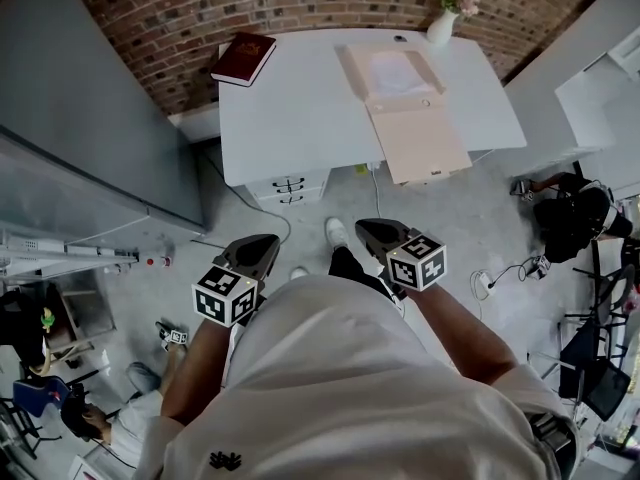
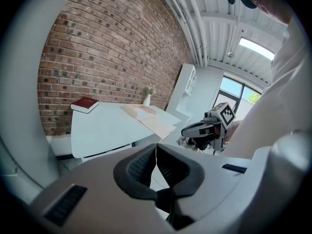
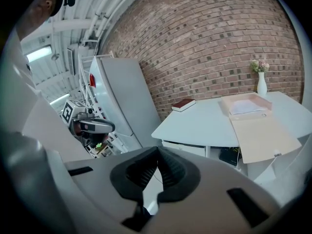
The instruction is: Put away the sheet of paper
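A white rounded table (image 1: 300, 118) stands ahead of both grippers, well apart from them. On it, ahead of the right gripper (image 1: 376, 232), an open pale pink cardboard box (image 1: 420, 143) holds the white sheet of paper (image 1: 398, 71). A dark red book (image 1: 243, 58) lies beyond the left gripper (image 1: 258, 246). Both grippers' jaws are pressed together, empty.

The sheet of paper (image 1: 402, 72) was white and lay flat inside a shallow, pale tan box (image 1: 353, 68), in the upper part of the head view, a little right of centre. The box stood open on the far side of the white tabletop (image 1: 300, 118). Its lid (image 1: 420, 140) was folded out flat toward the near edge, with its end hanging past that edge. In the right gripper view, the sheet showed at the right of the frame, within the box's raised rim.
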Available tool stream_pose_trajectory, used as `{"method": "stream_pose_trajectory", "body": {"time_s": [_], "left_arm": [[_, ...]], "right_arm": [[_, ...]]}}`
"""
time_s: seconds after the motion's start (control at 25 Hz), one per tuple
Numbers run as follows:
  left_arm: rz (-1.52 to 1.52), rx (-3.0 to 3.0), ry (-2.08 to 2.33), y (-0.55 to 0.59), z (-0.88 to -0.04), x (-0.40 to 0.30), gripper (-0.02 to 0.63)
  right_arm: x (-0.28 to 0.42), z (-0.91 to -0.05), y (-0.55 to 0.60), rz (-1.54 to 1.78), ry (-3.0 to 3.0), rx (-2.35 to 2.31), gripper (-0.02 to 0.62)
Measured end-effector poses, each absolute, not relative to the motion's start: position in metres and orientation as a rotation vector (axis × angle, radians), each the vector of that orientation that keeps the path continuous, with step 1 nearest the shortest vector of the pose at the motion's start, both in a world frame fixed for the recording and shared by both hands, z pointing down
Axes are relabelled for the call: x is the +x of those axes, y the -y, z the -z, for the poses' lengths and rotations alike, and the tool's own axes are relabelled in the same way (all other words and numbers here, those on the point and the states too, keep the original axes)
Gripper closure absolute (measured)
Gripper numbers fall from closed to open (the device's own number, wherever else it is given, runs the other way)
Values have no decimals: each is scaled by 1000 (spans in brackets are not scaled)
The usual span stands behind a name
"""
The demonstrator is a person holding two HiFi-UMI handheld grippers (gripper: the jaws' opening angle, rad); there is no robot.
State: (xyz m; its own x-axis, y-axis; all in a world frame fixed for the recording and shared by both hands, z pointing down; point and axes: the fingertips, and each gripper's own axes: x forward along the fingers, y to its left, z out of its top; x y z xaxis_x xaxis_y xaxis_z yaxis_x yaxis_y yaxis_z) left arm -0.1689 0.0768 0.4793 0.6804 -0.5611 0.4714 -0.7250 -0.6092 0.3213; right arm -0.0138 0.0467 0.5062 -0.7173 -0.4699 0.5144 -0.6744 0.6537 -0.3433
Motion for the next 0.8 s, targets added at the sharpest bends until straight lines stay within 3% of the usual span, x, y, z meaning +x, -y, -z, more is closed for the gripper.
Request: {"method": "stream_pose_trajectory", "body": {"time_s": [0.8], "left_arm": [[-409,2341,1065,-58,-492,-206,581]], "right_arm": [[-43,-512,-16,-694,2476,817,568]]}}
